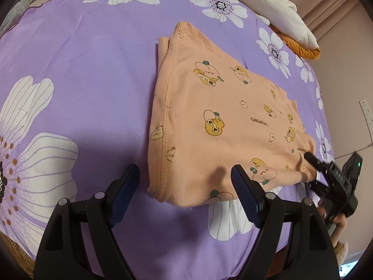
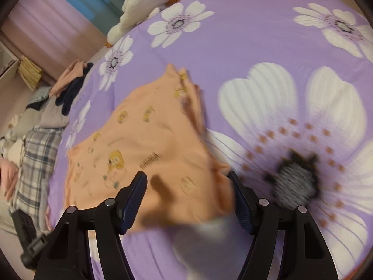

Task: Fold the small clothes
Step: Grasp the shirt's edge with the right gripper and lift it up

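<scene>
Left gripper (image 1: 185, 179) nearest, fingers spread wide, nothing between them, hovering over the near hem corner of the peach printed garment (image 1: 221, 121). Right gripper (image 2: 188, 186) also wide and empty; one of its fingers (image 2: 241, 198) sits just beside the garment's near-right corner, contact unclear through blur. Garment lies partly folded, layered edges showing, flat on the purple floral bedsheet (image 1: 93, 70).

Judged step: between folds. Next move likely needs both grippers to pinch the near edge and carry it over evenly.

Farther off: white plush toy (image 1: 275, 7); heap of other clothes (image 2: 42, 121) at the bed's edge.
</scene>
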Tool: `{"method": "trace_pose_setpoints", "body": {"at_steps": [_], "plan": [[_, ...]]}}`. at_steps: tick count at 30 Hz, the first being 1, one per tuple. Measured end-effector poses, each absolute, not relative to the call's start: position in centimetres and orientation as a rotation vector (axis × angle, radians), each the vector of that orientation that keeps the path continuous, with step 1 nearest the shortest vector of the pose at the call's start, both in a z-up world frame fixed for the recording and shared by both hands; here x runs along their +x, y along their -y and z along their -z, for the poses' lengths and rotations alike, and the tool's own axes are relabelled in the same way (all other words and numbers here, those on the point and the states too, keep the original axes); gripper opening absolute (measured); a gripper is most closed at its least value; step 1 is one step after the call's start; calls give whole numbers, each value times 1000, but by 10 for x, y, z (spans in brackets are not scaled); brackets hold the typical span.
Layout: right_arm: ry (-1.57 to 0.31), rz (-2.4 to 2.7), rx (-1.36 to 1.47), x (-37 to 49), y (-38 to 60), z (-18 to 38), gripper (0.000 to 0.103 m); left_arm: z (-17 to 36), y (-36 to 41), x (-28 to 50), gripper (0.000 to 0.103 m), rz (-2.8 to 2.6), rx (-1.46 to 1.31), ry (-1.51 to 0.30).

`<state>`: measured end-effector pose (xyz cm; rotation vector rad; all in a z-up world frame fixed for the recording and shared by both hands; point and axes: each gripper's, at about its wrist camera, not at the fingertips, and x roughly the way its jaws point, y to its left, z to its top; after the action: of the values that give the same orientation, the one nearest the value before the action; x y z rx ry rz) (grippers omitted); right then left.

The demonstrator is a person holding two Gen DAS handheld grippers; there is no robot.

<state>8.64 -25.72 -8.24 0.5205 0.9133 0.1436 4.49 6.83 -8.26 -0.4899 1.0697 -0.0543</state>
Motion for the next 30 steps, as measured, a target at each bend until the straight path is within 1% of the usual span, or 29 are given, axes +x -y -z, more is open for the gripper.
{"method": "trace_pose_setpoints", "body": {"at_steps": [5,7,8,9,10,11,12,14,17,20,23,26,30], "plan": [[-900,-205,520,109,241,84,72,85,-62,52,80,52,-467,-1076],[-892,-219,533,116,238,85,64,86,-60,57,79,61,-472,-1070],[-890,-216,534,118,237,86,52,87,-59,59,79,65,-476,-1068],[-891,-212,545,119,237,86,42,88,-58,63,74,75,-476,-1063],[-899,-221,573,120,238,88,38,88,-56,66,70,79,-471,-1060],[-902,-226,593,121,238,89,33,88,-55,69,57,72,-460,-1059],[-901,-219,598,120,239,89,29,88,-53,71,41,60,-450,-1058],[-886,-213,579,116,239,85,23,89,-51,75,23,67,-458,-1060],[-857,-220,589,106,243,76,19,87,-50,71,14,61,-445,-1053],[-818,-243,617,99,248,61,18,83,-50,63,11,100,-467,-1056],[-812,-225,593,90,251,46,18,81,-49,52,11,183,-558,-1076],[-794,-199,583,80,259,34,18,75,-34,41,10,220,-530,-1089],[-835,-106,517,72,270,27,18,71,-10,30,10,298,-495,-1112]]}}
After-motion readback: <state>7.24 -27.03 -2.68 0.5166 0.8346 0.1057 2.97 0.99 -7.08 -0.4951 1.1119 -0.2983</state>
